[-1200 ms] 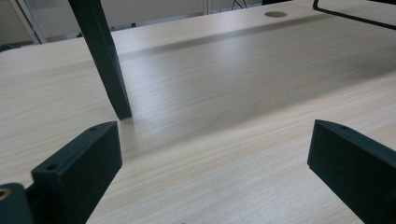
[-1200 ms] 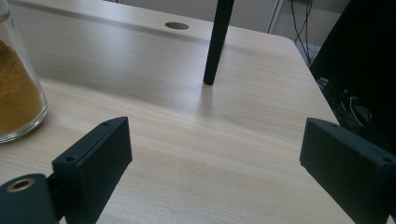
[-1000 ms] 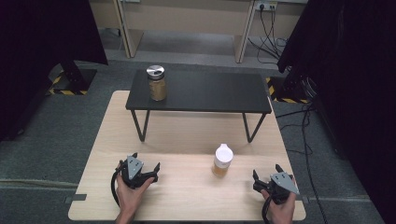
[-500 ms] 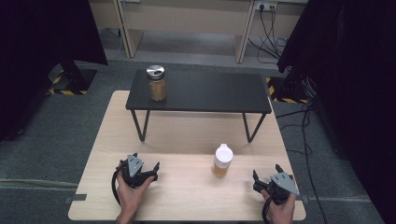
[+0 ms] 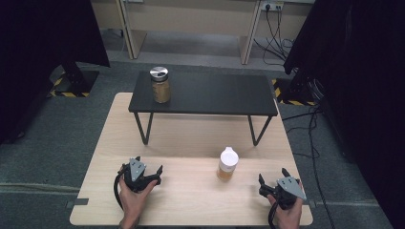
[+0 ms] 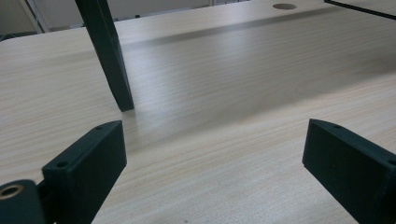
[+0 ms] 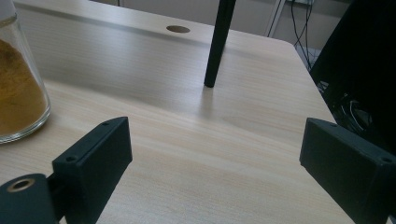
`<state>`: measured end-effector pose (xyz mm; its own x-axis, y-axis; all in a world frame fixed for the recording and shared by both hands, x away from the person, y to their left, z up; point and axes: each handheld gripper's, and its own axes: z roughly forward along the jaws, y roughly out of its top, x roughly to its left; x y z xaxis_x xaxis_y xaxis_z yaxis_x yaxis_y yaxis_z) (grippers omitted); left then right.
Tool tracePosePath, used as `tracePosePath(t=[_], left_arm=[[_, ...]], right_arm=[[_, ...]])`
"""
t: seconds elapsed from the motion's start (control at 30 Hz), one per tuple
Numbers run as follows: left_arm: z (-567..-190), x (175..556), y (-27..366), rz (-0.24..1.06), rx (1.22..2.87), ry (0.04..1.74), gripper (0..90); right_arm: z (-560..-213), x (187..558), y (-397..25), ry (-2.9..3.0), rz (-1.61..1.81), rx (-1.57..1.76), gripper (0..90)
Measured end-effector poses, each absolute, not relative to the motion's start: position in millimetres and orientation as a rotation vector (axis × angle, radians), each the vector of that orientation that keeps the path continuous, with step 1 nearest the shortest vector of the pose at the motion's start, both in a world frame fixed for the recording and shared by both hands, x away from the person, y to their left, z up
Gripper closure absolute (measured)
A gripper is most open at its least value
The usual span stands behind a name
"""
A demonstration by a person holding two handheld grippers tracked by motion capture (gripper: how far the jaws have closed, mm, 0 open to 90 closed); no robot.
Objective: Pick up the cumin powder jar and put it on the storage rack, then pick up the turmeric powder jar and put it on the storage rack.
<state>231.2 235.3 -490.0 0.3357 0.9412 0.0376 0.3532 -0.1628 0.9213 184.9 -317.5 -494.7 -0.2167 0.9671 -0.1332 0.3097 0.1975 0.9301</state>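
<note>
The left gripper (image 5: 142,168) rests on the pale wood-grain table (image 5: 191,200) at the 7 o'clock position, held by a hand (image 5: 132,198); its matte black block jaws are spread wide, gripping nothing. At 11 o'clock, a cylindrical glass jar (image 5: 160,85) with a shiny metal lid stands on the flat black shelf (image 5: 215,93), which is carried on thin angled legs (image 6: 106,51). Near 5 o'clock, a white-capped jar (image 5: 227,164) of ochre powder stands upright on the table between the grippers, nearer the right one. The right gripper (image 5: 273,178), at 4 o'clock, also has its jaws released and empty; its own view shows the jar's curved clear wall (image 7: 21,79).
</note>
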Motion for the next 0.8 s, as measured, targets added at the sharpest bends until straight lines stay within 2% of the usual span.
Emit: tracePosePath(t=[0.37,0.77,0.8], left_arm=[[-491.6,229.4,235.6,0.83,1.695,1.159,5.4],[-490.8,231.6,238.8,0.807,1.698,1.157,5.1],[-491.0,231.7,239.6,0.803,1.696,1.155,5.0]], right_arm=[[-495.1,184.5,-317.3,1.674,1.041,1.218,10.1],[-495.2,186.4,-315.9,1.674,1.036,1.214,5.8],[-495.9,185.7,-315.4,1.669,1.036,1.212,2.4]])
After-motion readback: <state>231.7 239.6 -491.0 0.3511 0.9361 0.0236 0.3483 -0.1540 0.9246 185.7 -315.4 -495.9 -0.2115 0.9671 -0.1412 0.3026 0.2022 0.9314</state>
